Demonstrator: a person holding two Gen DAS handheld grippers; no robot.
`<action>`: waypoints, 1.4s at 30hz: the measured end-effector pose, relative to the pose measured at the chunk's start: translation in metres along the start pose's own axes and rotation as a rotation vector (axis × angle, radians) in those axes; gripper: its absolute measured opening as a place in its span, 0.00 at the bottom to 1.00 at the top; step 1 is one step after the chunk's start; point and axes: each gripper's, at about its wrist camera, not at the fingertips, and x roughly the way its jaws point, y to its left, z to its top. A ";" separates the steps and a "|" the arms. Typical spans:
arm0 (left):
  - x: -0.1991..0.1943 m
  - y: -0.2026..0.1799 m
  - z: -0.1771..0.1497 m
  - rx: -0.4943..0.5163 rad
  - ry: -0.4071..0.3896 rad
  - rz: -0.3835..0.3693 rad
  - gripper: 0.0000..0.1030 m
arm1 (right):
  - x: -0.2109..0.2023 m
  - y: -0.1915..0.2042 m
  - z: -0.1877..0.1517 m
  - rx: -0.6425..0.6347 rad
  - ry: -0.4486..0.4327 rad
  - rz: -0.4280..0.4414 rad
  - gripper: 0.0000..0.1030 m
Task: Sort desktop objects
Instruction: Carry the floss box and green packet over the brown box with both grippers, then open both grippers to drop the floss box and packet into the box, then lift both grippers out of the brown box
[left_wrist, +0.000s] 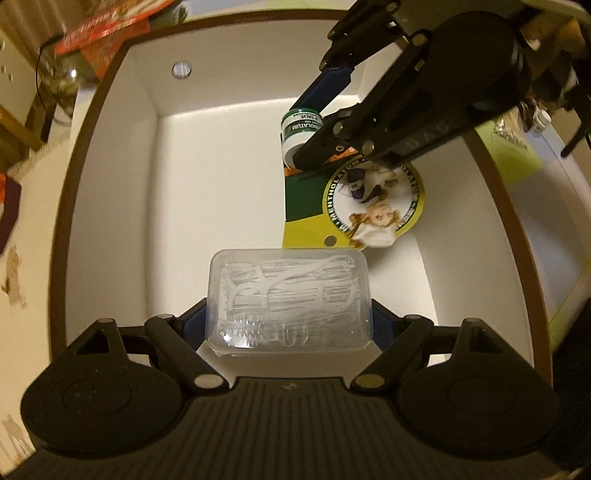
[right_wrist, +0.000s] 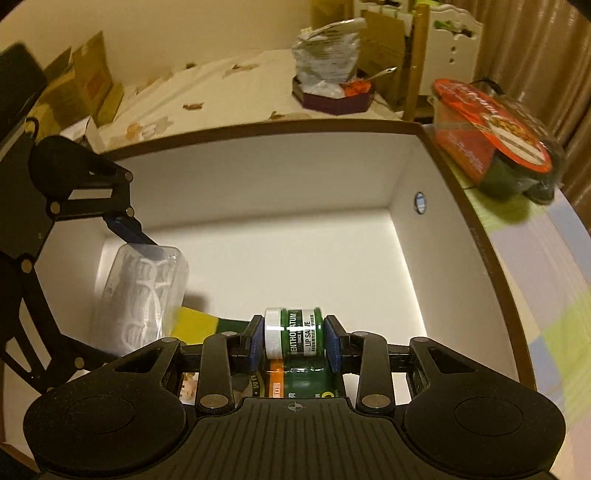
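Now both tools hold things inside the white brown-rimmed box (left_wrist: 110, 221).
Left view: left tool (left_wrist: 288, 317) pinches the clear plastic floss-pick case (left_wrist: 288, 299). Right view: right tool (right_wrist: 294, 341) grips the small green lip-salve jar (right_wrist: 293, 332) above its green-yellow card (right_wrist: 199, 325).

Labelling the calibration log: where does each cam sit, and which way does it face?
Left wrist: on the left tongs, looking down into the white box; own fingers grip the clear floss-pick case.
Right wrist: on the right tongs, facing across the box towards a cluttered table; fingers clamp the lip salve jar.
Shared: box, case, jar, each other's tongs.
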 end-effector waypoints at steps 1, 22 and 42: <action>0.001 0.001 -0.001 -0.010 0.010 -0.016 0.81 | 0.004 0.002 0.002 -0.009 0.020 0.000 0.33; -0.020 0.001 -0.013 -0.049 0.023 -0.020 0.85 | -0.013 0.012 -0.009 -0.115 0.108 -0.055 0.84; -0.047 -0.016 -0.011 -0.058 -0.036 0.027 0.85 | -0.068 0.018 -0.017 -0.052 0.044 -0.139 0.84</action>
